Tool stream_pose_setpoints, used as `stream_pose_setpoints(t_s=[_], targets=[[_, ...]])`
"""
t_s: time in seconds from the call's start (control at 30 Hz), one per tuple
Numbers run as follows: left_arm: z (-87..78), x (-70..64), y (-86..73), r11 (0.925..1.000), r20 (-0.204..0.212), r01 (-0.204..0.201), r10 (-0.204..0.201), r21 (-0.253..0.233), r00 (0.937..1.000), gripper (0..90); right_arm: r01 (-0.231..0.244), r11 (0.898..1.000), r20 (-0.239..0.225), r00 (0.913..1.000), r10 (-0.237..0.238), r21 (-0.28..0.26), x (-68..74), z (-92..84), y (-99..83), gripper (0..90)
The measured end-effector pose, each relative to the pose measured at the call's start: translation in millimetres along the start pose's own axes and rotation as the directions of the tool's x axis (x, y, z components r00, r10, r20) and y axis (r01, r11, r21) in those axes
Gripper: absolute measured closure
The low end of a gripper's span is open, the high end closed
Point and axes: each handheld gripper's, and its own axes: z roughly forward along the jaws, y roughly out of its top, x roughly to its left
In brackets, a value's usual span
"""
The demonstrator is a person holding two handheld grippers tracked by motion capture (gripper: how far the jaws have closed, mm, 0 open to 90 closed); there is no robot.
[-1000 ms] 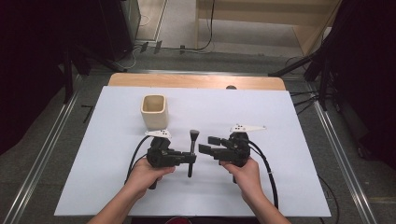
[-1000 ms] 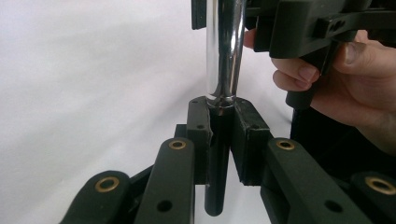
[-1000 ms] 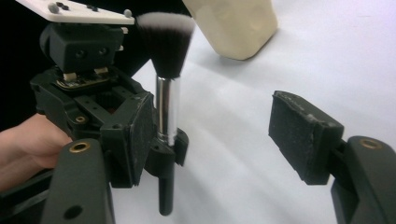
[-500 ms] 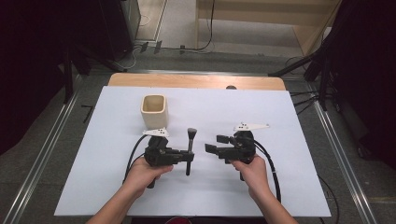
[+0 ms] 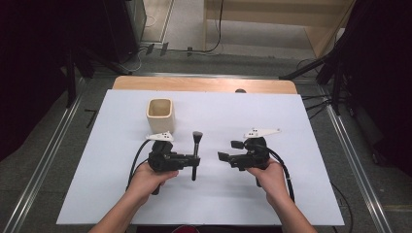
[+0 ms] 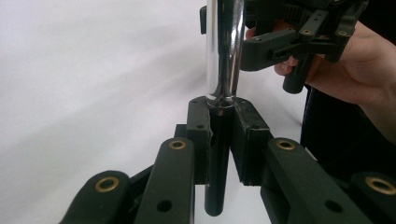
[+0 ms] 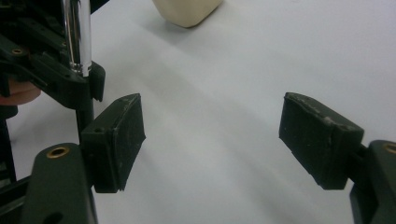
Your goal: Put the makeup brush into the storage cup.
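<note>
Currently | brush (image 5: 195,154) lay at frame centre, long axis up-down, head toward cup (image 5: 159,115) at upper left | left gripper (image 5: 193,160) clamped its black handle | right gripper (image 5: 227,150), jaws just spread wide and empty, sat right of brush, apart | left hand (image 5: 148,177) nearer.

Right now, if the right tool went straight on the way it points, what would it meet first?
Probably the brush held in the left tool, roughly in line with the open right tool; depth is unclear.
</note>
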Motion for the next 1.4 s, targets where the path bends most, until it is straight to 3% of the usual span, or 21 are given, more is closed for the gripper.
stream_pose_setpoints(t_s=[0.3,0.67,1.17,1.4], targets=[[-2.8,0.8,0.8,1.0,-0.006,-0.002,0.001,-0.007,1.0,79.0,0.026,1.0,0.016,0.9995,-0.026,0.012,-3.0,-9.4,-3.1,23.0],[-9.7,3.6,2.8,0.9999,-0.016,-0.007,0.007,-0.011,0.9998,79.0,0.046,0.998,0.004,0.9989,-0.047,0.043,-5.8,-17.3,-13.7,21.0],[-21.5,9.8,4.8,0.9996,-0.058,-0.026,0.025,-0.011,0.998,78.9,0.115,0.991,-0.009,0.9934,-0.114,0.073,-7.7,-27.7,-23.7,20.7],[-25.8,11.9,5.4,0.9996,-0.061,-0.027,0.026,-0.011,0.9978,78.9,0.103,0.993,0.0,0.9946,-0.104,0.063,-11.7,-36.1,-26.8,20.7]])
